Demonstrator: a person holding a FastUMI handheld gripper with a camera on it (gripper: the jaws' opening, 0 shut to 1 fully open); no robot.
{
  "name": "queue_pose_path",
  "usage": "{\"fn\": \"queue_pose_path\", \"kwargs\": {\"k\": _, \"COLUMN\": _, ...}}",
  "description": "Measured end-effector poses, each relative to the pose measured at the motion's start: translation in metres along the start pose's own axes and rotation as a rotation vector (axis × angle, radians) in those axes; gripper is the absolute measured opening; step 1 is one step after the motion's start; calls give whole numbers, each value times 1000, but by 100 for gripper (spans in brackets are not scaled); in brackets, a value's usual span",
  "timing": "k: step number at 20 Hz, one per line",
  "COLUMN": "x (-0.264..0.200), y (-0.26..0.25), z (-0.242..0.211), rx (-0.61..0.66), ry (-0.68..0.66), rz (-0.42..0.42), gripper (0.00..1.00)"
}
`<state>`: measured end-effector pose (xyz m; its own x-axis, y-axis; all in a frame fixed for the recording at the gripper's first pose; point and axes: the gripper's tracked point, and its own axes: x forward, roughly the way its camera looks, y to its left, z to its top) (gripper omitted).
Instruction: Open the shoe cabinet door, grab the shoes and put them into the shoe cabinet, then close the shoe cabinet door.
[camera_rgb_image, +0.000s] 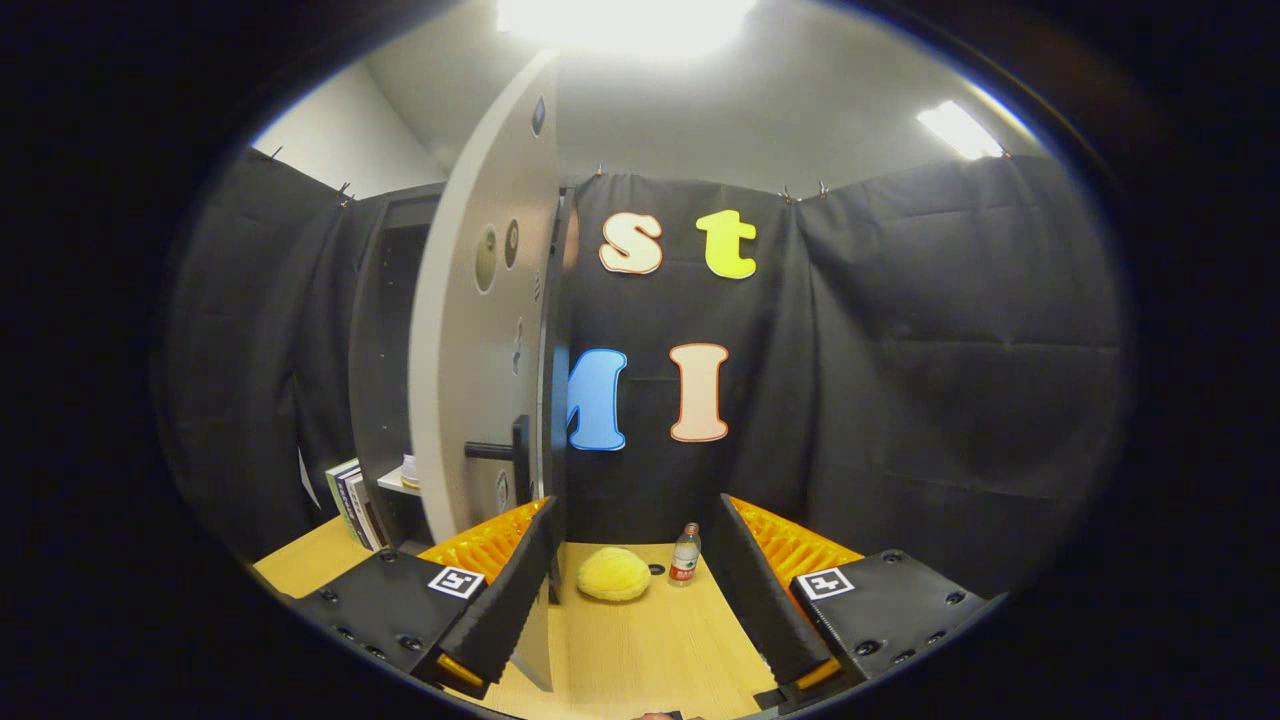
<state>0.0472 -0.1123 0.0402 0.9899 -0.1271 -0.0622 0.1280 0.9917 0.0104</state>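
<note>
Gripper view shows the tool (640, 590) spread wide and holding nothing, the shoe cabinet door (480, 330) standing open by its left finger, a yellow shoe (613, 574) lying on the counter (650, 650) just ahead.

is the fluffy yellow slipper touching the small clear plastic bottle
Apart: the gripper view shows bare wooden floor between the fluffy yellow slipper and the small clear plastic bottle, beyond the open gripper.

A yellow plush (613, 575), bottle (684, 555) and books (349, 498) sit around.

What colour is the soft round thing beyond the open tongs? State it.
Yellow, on the wooden floor, clearest in the gripper view.
</note>
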Motion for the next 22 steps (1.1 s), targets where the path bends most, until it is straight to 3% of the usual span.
{"fn": "queue_pose_path", "kwargs": {"k": 8, "x": 44, "y": 23, "z": -19, "rx": 88, "ry": 78, "rz": 167, "gripper": 96}}
{"fn": "queue_pose_path", "kwargs": {"k": 13, "x": 43, "y": 36, "z": -24, "rx": 47, "ry": 77, "rz": 128, "gripper": 94}}
{"fn": "queue_pose_path", "kwargs": {"k": 22, "x": 32, "y": 172, "z": -21, "rx": 64, "ry": 85, "rz": 231, "gripper": 94}}
